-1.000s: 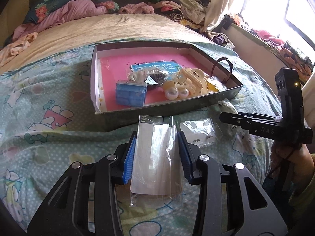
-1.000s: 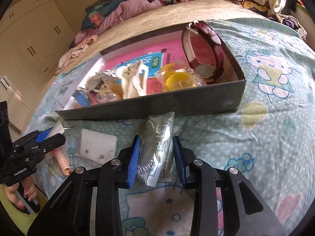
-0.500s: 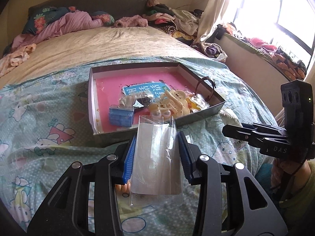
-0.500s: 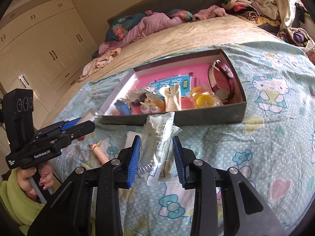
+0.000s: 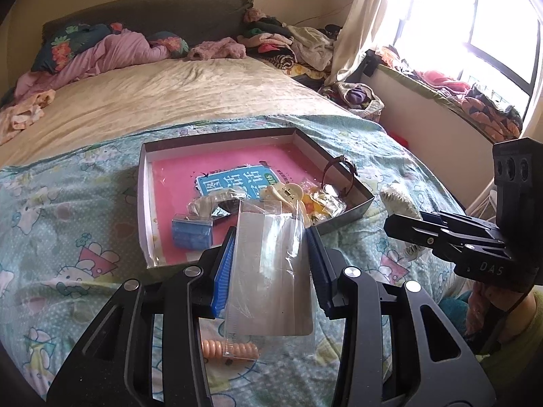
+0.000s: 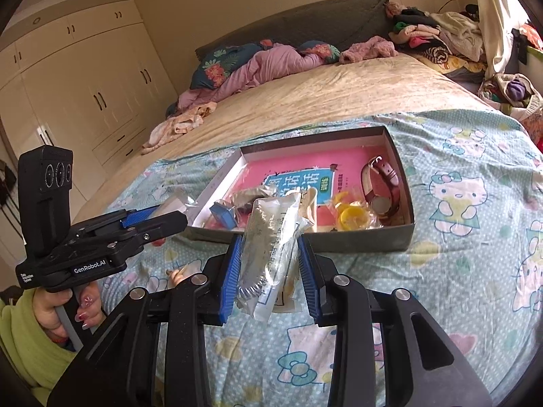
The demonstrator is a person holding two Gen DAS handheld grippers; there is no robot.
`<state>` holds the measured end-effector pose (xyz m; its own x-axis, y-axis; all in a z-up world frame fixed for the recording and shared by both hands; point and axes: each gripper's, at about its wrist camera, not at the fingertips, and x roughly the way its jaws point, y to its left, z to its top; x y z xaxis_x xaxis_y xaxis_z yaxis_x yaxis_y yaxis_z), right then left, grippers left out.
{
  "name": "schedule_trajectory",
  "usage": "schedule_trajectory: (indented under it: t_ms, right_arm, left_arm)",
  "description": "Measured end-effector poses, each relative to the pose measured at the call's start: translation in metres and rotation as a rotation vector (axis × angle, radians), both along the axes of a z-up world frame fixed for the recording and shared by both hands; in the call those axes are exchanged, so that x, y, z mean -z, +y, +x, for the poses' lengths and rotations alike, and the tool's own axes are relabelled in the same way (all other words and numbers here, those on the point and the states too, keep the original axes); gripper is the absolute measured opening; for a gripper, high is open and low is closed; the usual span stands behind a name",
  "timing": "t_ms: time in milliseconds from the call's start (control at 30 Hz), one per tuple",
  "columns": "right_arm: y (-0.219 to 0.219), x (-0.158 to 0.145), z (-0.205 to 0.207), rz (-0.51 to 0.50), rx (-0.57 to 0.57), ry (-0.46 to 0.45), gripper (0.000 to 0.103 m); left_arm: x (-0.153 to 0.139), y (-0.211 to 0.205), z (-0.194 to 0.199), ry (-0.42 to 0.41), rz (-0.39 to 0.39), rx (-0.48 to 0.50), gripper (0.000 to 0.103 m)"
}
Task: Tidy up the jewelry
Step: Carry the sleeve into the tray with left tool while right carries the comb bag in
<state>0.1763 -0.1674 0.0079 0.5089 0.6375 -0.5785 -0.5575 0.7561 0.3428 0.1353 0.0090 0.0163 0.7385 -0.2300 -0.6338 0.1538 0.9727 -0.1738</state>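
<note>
My left gripper (image 5: 271, 264) is shut on a flat clear plastic bag with a grey card (image 5: 271, 271), held up in the air in front of the box. My right gripper (image 6: 269, 271) is shut on a crumpled clear bag with a chain inside (image 6: 268, 251), also raised. The shallow box with a pink floor (image 5: 149, 183) (image 6: 404, 173) lies on the bed and holds a blue case (image 5: 191, 234), a dark red watch (image 6: 380, 183), a yellow piece in a bag (image 6: 353, 217) and a cream hair clip (image 5: 288, 193).
An orange spiral hair tie (image 5: 230, 349) lies on the Hello Kitty sheet (image 6: 475, 254) under my left gripper. A white hair claw (image 5: 398, 203) lies right of the box. Piled clothes and pillows fill the bed's far end. Wardrobes (image 6: 68, 84) stand at the left.
Both grippers have lifted and drawn back from the box with their bags held. The box now looks smaller and farther away in both views.
</note>
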Motion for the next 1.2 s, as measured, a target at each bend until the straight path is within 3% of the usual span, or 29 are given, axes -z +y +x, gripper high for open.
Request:
schedule_trajectory:
  t_ms: [800, 1200]
  right_arm:
    - [-0.013, -0.015, 0.043, 0.019, 0.061, -0.051, 0.032]
    - [-0.009, -0.011, 0.064, 0.001, 0.066, -0.059, 0.032]
  left_arm:
    - [-0.002, -0.023, 0.038, -0.011, -0.028, 0.012, 0.032]
    - [0.015, -0.016, 0.058, 0.022, -0.004, -0.033, 0.032]
